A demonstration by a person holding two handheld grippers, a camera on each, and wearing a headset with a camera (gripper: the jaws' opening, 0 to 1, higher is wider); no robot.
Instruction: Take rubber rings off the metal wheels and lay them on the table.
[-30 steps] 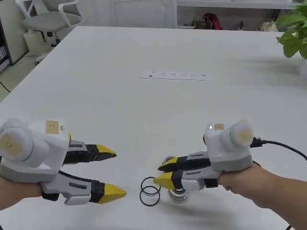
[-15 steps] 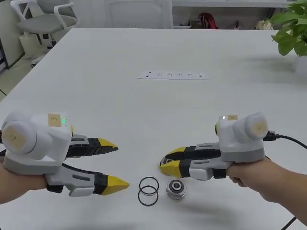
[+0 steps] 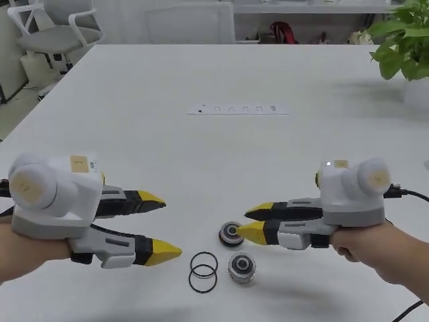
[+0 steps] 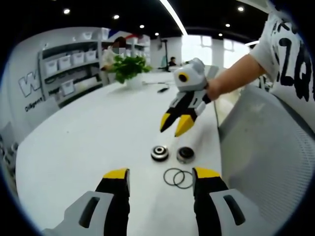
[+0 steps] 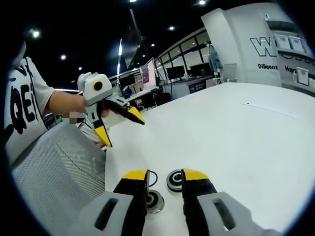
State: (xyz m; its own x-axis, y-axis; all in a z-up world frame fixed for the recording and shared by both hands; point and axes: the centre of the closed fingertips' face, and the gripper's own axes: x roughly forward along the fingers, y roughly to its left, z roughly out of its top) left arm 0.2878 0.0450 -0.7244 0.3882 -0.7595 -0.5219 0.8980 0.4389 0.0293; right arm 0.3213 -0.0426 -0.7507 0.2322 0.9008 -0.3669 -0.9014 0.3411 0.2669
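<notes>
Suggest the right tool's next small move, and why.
Probably ease the right tool down onto the dark-rimmed wheel just ahead of its open jaws and close. That wheel seems to wear rubber; the silver wheel looks bare, with two rings beside it.

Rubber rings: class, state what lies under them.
The two rings lie flat on the bare white table, overlapping; only table shows through them. Which ring is under the other where they cross is too small to tell.
</notes>
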